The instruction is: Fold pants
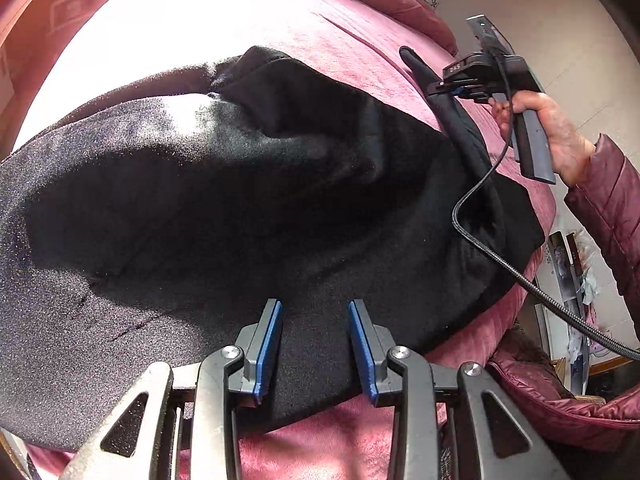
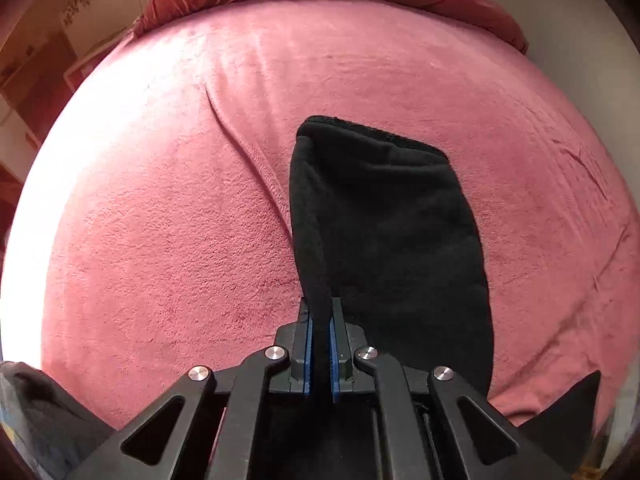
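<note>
My right gripper (image 2: pixel 320 310) pinched a fold of the black pants (image 2: pixel 384 216) – left gripper (image 1: pixel 316 308) jaws spread above them on the bed (image 2: pixel 160 240).

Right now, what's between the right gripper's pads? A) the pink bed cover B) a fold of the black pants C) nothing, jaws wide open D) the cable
B: in the right wrist view the right gripper is shut on a raised fold of the black pants, which rises off the pink bed cover.
</note>
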{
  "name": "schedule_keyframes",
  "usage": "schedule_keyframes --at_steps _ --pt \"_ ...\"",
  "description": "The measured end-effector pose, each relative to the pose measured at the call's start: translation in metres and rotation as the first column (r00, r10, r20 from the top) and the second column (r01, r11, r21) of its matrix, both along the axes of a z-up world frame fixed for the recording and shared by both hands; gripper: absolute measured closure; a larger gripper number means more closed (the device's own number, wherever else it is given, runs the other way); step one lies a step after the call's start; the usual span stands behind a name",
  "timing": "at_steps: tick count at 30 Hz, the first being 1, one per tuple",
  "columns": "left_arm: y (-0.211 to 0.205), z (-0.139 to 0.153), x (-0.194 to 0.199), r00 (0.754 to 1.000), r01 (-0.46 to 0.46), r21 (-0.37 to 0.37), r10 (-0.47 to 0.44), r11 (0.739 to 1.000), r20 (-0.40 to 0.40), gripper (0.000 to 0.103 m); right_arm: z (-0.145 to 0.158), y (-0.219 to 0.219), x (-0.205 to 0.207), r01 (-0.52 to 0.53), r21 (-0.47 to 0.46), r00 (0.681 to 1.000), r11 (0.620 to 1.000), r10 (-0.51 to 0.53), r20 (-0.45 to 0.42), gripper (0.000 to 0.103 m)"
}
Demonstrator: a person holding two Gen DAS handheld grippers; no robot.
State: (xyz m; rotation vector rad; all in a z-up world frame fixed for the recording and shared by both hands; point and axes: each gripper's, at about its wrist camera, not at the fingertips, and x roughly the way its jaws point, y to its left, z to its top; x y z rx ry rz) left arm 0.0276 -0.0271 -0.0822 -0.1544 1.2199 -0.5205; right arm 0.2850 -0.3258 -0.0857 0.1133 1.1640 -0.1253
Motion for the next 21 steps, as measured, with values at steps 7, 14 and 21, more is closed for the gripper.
schedule_keyframes --at_steps 7,14,21 --pt "-0.011 0.004 -0.002 0.999 0.019 0.009 -0.02 1.0 0.026 0.068 0.07 -0.098 -0.089 0.144 0.352 0.951 0.925 -0.228 0.209 0.097" --pt "-0.038 0.014 -0.015 0.992 0.105 0.035 -0.108 0.994 0.07 0.068 0.068 -0.187 -0.206 0.292 0.502 0.857 0.814 -0.456 0.24 0.097" --pt "-0.073 0.016 -0.021 0.972 0.215 0.076 -0.221 0.974 0.077 0.068 -0.03 -0.243 -0.295 0.468 0.582 0.786 0.665 -0.614 0.07 0.097"
